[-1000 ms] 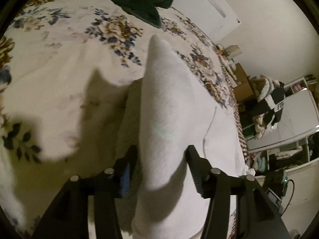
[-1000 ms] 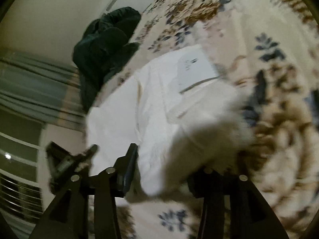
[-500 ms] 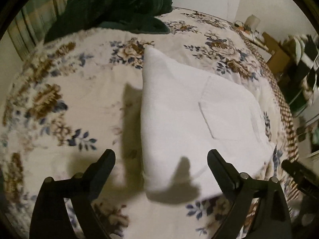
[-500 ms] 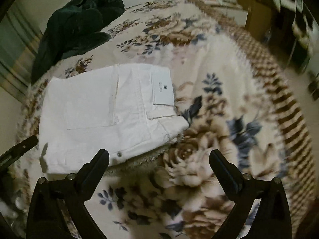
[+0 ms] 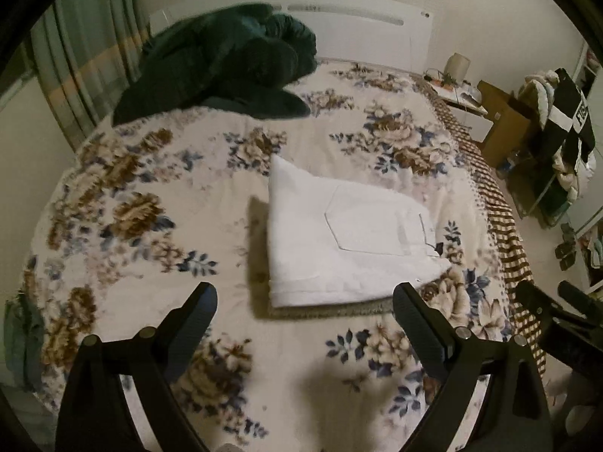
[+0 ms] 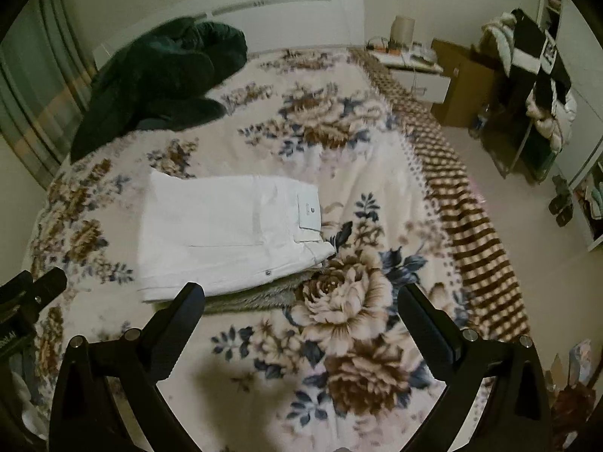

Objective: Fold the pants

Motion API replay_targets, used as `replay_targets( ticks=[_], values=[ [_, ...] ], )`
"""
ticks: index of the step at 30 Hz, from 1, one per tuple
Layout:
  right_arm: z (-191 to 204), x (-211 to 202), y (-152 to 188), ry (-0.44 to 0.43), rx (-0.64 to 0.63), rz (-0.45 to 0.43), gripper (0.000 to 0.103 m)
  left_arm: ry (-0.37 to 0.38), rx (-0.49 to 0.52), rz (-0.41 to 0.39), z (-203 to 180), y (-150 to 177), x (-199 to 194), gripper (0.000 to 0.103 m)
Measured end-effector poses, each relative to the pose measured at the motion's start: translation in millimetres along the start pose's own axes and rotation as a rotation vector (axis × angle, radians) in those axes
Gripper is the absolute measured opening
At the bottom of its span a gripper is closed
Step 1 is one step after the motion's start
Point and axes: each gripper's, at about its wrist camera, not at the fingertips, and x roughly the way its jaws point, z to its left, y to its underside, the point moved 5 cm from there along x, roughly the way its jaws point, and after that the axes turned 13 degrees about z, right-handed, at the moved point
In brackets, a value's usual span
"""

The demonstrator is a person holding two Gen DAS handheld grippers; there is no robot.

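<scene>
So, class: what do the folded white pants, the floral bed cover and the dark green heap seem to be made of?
White pants: likely cotton twill or denim, matte; stitched pocket, sewn label and metal button show.
Floral bed cover: probably plush fleece, since its surface looks fuzzy and soft.
Dark green heap: possibly a thick fleecy blanket or garment; too blurred to tell.

The small mark on the label (image 6: 309, 209) of the folded white pants (image 6: 226, 226) is too tiny to read. The dark green heap (image 5: 226, 71) far back is blurry. The clothes on the rack (image 5: 565, 124) at the right are too small to tell apart.
</scene>
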Motion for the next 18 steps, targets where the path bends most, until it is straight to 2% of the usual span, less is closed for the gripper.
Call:
replay_targets(
  ticks=[13, 18],
  values=[
    [13, -253, 100, -0.003, -0.055, -0.220, 0.103, 0.004, 0.028, -0.135, -13, 82, -192, 0.095],
    [8, -335, 143, -0.004, -0.057, -0.297, 0.103, -0.014, 0.025, -0.190, -16, 110, -244, 0.095]
  ],
)
